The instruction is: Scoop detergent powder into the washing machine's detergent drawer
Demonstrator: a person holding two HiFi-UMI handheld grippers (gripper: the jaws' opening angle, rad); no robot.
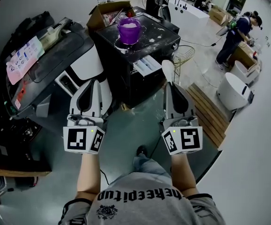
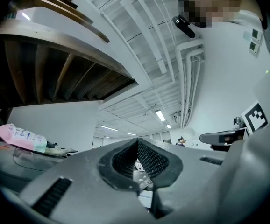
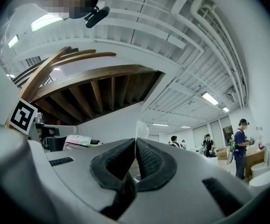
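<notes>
A purple bucket (image 1: 129,29) holding white powder stands on top of the black washing machine (image 1: 159,36), which is dusted with powder. The machine's detergent drawer (image 1: 147,65) sticks out open from its front top. My right gripper (image 1: 169,84) is shut on the handle of a white scoop (image 1: 167,68), whose bowl points at the drawer, just short of it. In the right gripper view the scoop (image 3: 141,129) rises from between the shut pads of that gripper (image 3: 136,140). My left gripper (image 1: 94,82) hangs beside the machine's left corner, shut and empty; its pads (image 2: 149,157) meet at the tips.
A white appliance (image 1: 86,62) and a dark lidded machine with a pink packet (image 1: 25,57) stand at the left. A cardboard box (image 1: 108,11) sits behind the bucket. A wire basket (image 1: 184,55), wooden slats (image 1: 210,111), white tubs (image 1: 236,90) and a person (image 1: 234,36) are at the right.
</notes>
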